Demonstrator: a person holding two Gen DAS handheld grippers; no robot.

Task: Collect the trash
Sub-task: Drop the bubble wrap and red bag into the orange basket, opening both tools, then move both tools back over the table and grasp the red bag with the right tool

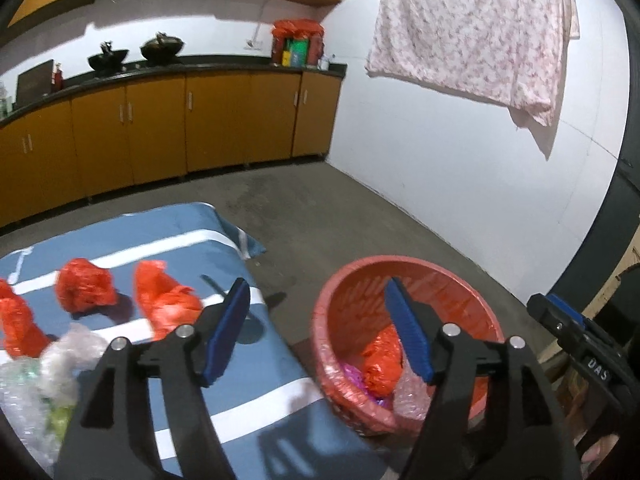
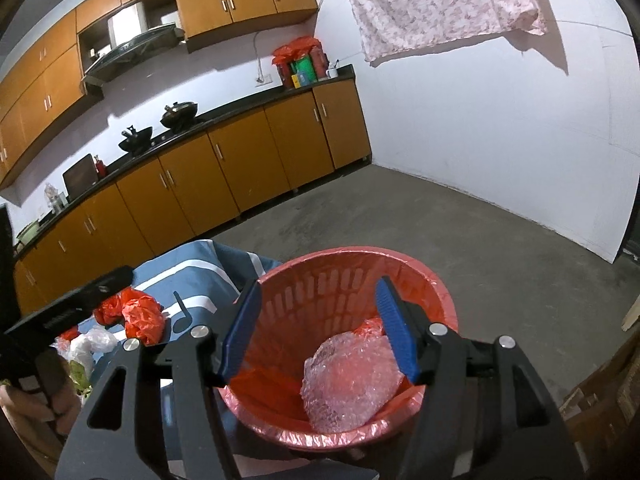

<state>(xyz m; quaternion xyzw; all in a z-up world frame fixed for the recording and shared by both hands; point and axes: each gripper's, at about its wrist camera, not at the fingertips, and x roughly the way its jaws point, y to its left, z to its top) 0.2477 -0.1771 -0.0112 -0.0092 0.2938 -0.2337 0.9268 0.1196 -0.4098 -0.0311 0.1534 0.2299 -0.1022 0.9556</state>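
Red crumpled bags (image 1: 86,289) lie on the blue striped cloth (image 1: 208,236) beyond the left gripper (image 1: 316,332), fingers apart and empty; right gripper (image 2: 318,328), fingers apart, hovers over the red basket (image 2: 340,276) containing bubble wrap (image 2: 352,380)

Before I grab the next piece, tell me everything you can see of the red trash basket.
The red trash basket is a round plastic bin with slotted walls, lined with a thin red bag folded over its rim. It stands upright on the concrete floor beside the blue striped cloth. Inside lie a crumpled wad of bubble wrap, a scrunched red plastic bag and something purple beneath. The right gripper hangs open right above it, holding nothing.
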